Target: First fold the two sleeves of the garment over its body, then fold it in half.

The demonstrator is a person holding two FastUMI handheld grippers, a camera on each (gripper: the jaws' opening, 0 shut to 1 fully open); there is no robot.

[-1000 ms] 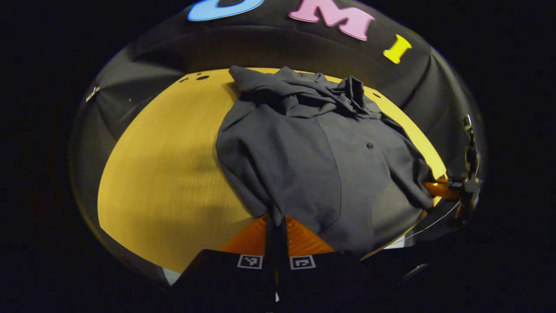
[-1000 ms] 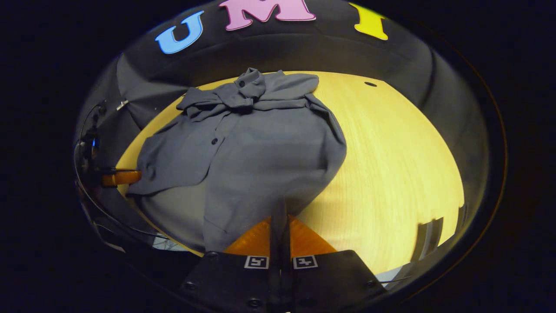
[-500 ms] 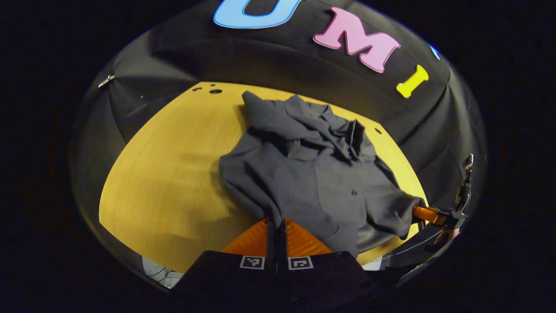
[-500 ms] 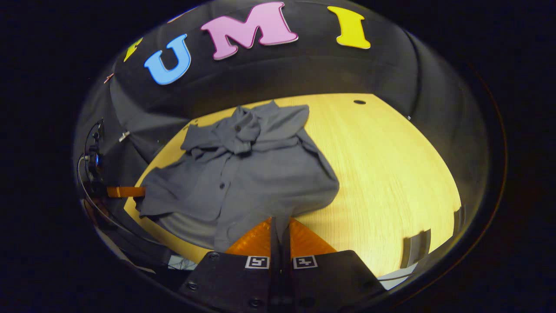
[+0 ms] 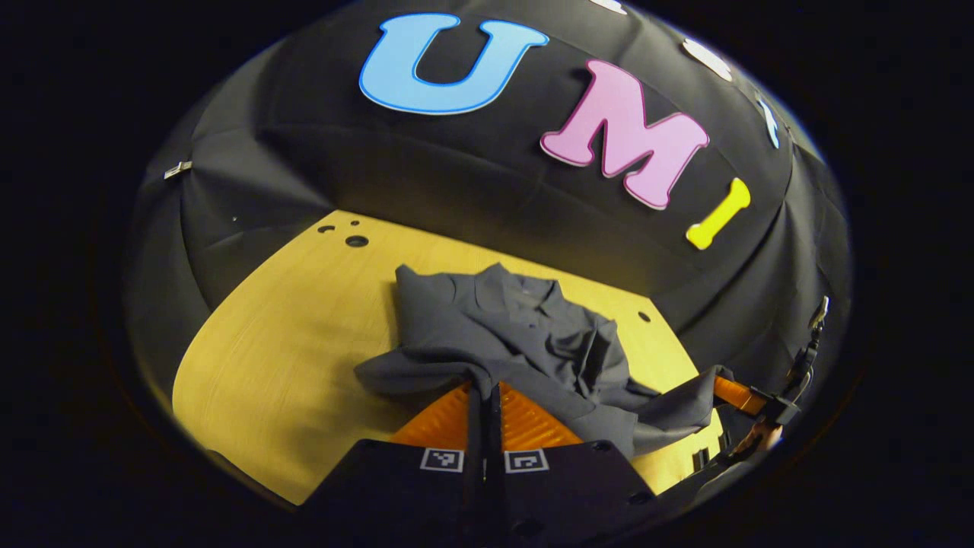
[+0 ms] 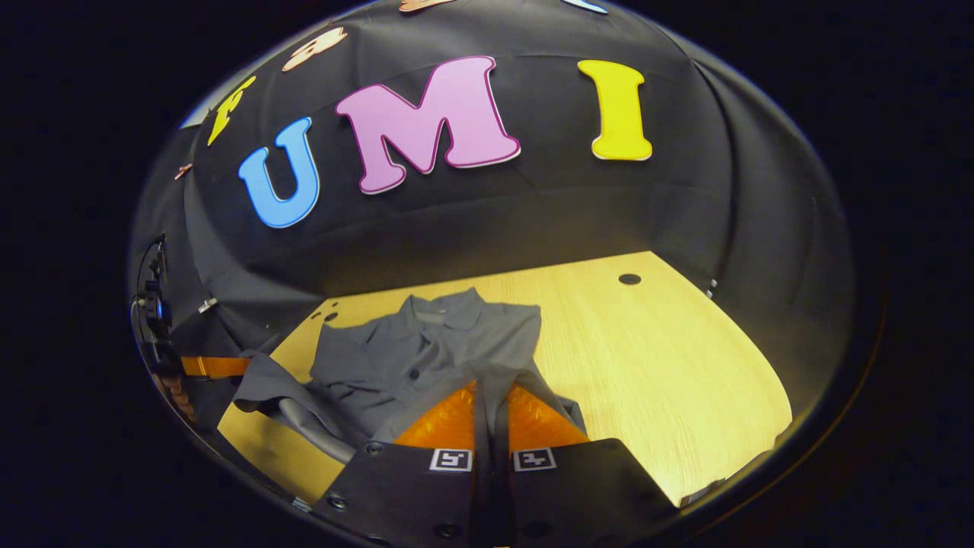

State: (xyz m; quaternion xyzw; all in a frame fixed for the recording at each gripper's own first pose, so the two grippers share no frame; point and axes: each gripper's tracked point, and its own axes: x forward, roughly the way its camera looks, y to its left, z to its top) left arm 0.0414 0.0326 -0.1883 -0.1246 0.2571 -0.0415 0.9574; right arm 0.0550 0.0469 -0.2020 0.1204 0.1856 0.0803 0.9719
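Grey button shirt (image 5: 517,335) lies on the wooden table (image 5: 274,350), collar toward the wall, hem raised. Left gripper (image 5: 484,396) and right gripper (image 6: 491,396) each pinch a hem corner, fingers clamped. Carry both corners level to the collar; uneven travel would likely skew the fold.

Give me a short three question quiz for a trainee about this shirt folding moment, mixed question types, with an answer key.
1. True or false: the left tool is shut on the grey shirt.
2. What is the right tool holding? A) the shirt's hem B) a towel C) nothing
3. Fill in: the shirt's collar end lies on the wooden ___, toward the booth's wall.

Key:
1. True; both its fingers pinch a bottom corner.
2. A; the fabric is clamped between its closed fingers, with the hem drawn up off the surface.
3. Table.
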